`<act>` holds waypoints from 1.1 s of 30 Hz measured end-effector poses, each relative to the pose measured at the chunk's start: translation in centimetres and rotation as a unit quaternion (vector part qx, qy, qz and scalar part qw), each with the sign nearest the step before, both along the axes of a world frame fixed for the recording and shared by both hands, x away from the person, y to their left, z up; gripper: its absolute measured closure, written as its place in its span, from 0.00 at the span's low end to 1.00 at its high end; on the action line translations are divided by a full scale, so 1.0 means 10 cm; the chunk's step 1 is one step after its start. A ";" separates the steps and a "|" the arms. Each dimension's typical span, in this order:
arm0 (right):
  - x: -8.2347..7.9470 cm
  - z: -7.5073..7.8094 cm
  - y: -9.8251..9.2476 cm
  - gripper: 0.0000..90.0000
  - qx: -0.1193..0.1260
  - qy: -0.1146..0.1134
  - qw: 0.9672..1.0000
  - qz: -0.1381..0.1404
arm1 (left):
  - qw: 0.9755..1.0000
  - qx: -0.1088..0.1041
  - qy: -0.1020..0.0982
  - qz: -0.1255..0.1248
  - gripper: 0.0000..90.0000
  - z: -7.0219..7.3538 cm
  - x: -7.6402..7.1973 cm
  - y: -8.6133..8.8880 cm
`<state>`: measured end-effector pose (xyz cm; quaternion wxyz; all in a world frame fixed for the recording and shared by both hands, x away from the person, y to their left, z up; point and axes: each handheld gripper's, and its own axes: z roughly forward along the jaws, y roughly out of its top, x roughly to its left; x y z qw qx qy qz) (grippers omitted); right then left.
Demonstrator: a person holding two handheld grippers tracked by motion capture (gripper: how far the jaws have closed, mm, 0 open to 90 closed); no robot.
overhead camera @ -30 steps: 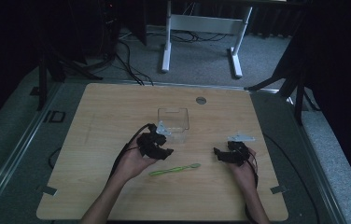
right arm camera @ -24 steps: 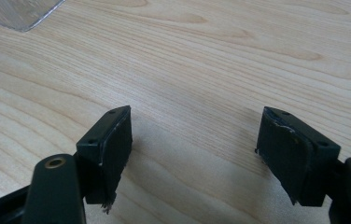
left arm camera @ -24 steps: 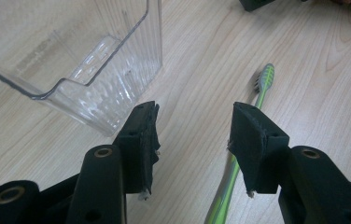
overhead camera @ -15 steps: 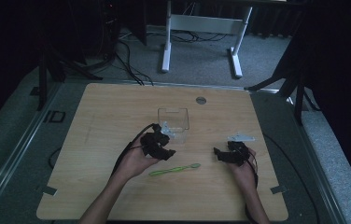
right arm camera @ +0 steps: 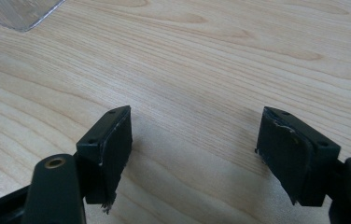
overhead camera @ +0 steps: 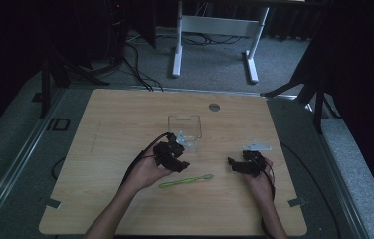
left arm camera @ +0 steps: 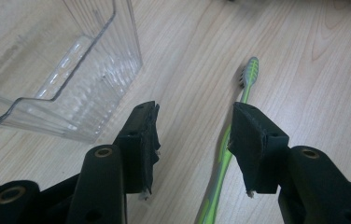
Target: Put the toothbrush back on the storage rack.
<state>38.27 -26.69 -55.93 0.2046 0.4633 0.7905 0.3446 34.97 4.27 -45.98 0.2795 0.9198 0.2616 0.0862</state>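
Green toothbrush (overhead camera: 185, 181), lying flat on the wooden table (overhead camera: 105, 119) near the person's edge, between the two hands, its handle end toward the left hand and its bristled head pointing toward the right hand. In the left gripper view the toothbrush (left arm camera: 232, 144) runs lengthwise up the frame, bristle head farthest from the camera, its handle passing just inside the right-hand jaw as seen there. Left gripper (overhead camera: 172, 157), held in the left hand (overhead camera: 147, 172), hovers just above and behind the handle end of the brush; its jaws stand wide apart with nothing pressed between the pads (left arm camera: 148, 140), the brush lying on the table below them. A clear ribbed plastic container (overhead camera: 185, 129), upright and open at the top, stands on the table just beyond the left gripper; in the left gripper view its near corner (left arm camera: 71, 79) lies close to the left-hand jaw, apart from the brush. Right gripper (overhead camera: 239, 165), held in the right hand (overhead camera: 259, 179), rests well to the right of the brush head; its jaws are spread wide over bare wood, the pads (right arm camera: 113, 144) holding nothing.
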 end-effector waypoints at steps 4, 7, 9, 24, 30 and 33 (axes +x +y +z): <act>0.00 0.00 0.00 0.29 0.000 0.000 1.000 0.000 | 1.000 0.004 0.003 -0.005 0.58 0.00 0.00 -0.03; 0.00 0.00 0.00 0.29 0.000 0.000 1.000 0.000 | 1.000 0.005 0.006 -0.009 0.58 -0.01 0.01 -0.05; 0.00 0.00 0.00 0.29 0.000 0.000 1.000 0.000 | 1.000 0.007 0.007 -0.011 0.59 -0.01 0.01 -0.06; 0.00 0.00 0.00 0.29 0.000 0.000 1.000 0.000 | 0.999 0.026 0.018 -0.027 0.62 -0.05 0.02 -0.16; 0.00 0.00 0.00 0.29 0.000 0.000 1.000 0.000 | 0.999 0.034 0.019 -0.036 0.62 -0.04 0.02 -0.20; 0.00 0.00 0.00 0.29 0.000 0.000 1.000 0.000 | 0.998 0.034 0.023 -0.038 0.62 -0.04 0.03 -0.21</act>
